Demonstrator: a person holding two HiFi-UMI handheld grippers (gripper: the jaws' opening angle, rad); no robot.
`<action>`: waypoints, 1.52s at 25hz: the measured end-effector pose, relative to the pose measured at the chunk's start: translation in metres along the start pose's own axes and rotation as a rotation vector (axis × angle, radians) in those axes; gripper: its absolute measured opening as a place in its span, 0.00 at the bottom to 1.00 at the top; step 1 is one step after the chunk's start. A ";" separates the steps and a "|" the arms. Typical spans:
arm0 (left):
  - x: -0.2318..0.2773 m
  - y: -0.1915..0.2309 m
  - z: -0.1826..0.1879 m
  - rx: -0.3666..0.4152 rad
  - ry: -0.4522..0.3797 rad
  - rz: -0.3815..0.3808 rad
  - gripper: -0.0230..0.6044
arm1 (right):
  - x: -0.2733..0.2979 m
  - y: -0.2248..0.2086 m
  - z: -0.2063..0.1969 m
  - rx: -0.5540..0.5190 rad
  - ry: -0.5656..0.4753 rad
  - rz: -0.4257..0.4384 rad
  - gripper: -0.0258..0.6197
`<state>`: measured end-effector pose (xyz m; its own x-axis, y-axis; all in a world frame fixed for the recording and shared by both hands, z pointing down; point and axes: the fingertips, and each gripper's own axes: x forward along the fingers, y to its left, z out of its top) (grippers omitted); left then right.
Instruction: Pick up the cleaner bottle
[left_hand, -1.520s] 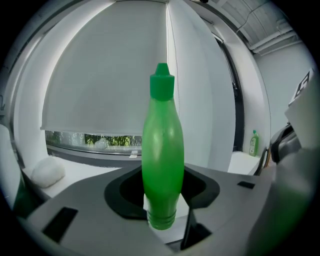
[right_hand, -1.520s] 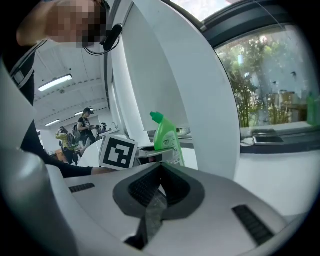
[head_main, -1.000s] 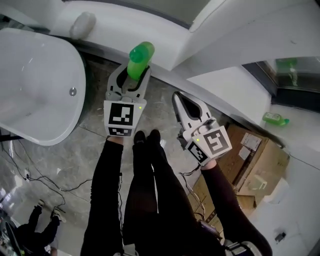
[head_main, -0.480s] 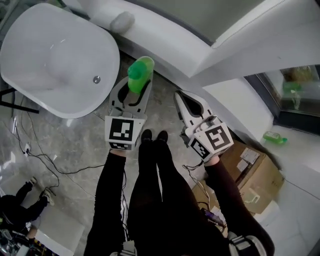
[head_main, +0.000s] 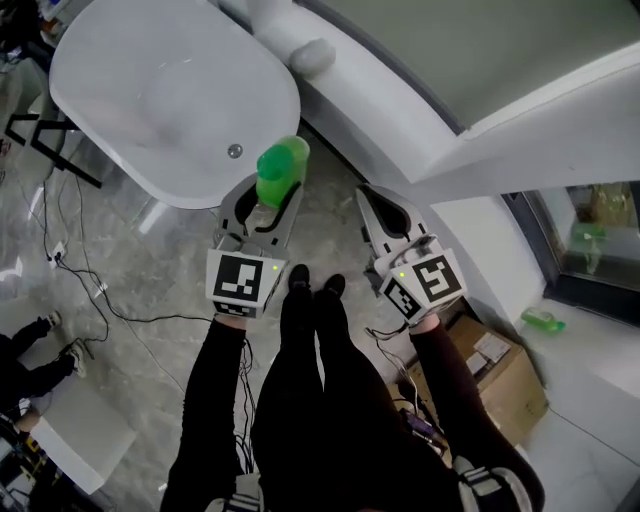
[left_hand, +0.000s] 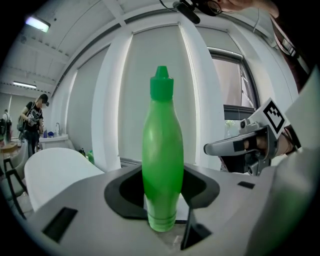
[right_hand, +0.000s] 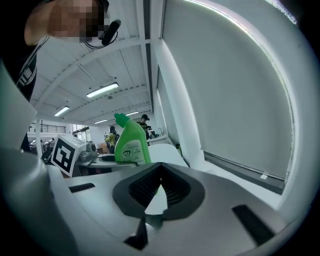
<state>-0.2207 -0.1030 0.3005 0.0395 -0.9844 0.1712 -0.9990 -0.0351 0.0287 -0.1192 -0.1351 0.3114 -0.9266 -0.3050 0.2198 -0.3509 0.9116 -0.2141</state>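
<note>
Green cleaner bottle (head_main: 281, 172) clamped between left gripper (head_main: 268, 198) jaws, right gripper (head_main: 372, 200) jaws closed, empty.

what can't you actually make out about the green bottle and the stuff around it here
- Label on the bottle: the left gripper view shows only a plain green side. The right gripper view shows the label, but its print is too small to read.
- Bottle from the head view: seen from above between the left gripper's jaws, so the label does not show.
- Small green object on the ledge at right: too small in the head view to identify.
</note>
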 end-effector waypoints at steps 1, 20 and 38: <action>-0.006 0.003 0.001 0.002 -0.002 0.003 0.33 | 0.002 0.005 0.001 -0.006 0.000 0.006 0.04; -0.016 -0.014 0.006 0.024 -0.001 -0.054 0.33 | -0.008 0.015 0.011 0.017 -0.039 -0.003 0.04; -0.005 -0.035 0.013 0.010 -0.013 -0.083 0.33 | -0.023 0.010 0.013 -0.010 -0.033 -0.034 0.04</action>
<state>-0.1866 -0.0993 0.2857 0.1215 -0.9803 0.1560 -0.9925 -0.1179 0.0321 -0.1026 -0.1225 0.2919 -0.9181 -0.3449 0.1951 -0.3813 0.9030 -0.1979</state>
